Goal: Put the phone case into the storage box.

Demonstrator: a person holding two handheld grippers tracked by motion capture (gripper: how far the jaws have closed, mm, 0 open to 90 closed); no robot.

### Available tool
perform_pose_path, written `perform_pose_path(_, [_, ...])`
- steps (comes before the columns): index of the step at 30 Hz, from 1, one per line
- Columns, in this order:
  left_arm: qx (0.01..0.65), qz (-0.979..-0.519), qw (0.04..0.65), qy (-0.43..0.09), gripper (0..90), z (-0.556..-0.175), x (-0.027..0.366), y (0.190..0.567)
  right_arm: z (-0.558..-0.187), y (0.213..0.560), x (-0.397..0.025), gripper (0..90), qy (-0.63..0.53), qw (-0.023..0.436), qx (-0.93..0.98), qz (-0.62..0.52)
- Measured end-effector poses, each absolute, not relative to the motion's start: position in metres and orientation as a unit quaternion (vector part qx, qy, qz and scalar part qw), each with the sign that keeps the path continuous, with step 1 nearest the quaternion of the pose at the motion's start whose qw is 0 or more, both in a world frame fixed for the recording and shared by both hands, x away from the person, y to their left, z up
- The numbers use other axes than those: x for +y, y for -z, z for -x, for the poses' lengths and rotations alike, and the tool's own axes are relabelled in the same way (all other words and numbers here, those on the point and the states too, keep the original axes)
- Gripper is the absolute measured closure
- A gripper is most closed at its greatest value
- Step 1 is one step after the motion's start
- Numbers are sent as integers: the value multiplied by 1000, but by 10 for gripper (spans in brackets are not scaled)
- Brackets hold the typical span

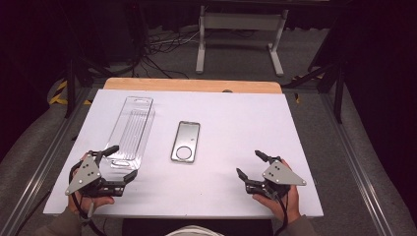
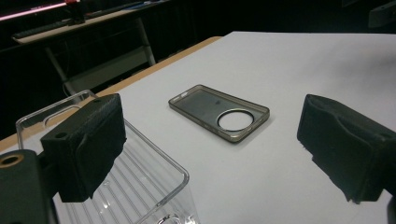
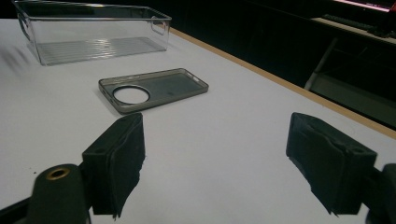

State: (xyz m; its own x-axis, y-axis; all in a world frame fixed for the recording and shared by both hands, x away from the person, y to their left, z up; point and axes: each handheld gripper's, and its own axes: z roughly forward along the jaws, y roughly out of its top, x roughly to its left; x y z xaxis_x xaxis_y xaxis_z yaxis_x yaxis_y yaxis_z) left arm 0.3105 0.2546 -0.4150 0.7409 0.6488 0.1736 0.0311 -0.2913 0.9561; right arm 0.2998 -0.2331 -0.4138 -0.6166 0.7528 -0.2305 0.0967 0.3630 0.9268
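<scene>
While both tongs (image 1: 120,163) (image 1: 250,164) gape empty, apparently a phone case (image 1: 185,141) lies between.

Grey phone case (image 1: 185,141) lies flat; clear bin (image 1: 130,131) beside it.

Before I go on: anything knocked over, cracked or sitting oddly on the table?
Nothing stands out. The clear plastic bin sits upright and the grey phone case lies flat, open side up, beside it on the white tabletop. The left gripper and right gripper are open, holding nothing.
</scene>
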Motion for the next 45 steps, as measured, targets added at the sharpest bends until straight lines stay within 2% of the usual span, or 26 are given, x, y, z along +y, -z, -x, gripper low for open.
perform_pose_path(10, [226,-755,548,-278,80,-308,252,418,-308,413,-232,202,-494,333,751,-286])
perform_pose_path(30, [252,-756,540,-271,70,-309,262,423,-342,392,-207,199,-503,339,754,-251])
perform_pose_path(39, [248,-762,535,-268,71,-309,261,424,-377,381,-183,205,-508,322,762,-239])
perform_pose_path(45, [246,-764,536,-264,71,-309,259,425,-397,374,-166,242,-512,308,768,-231])
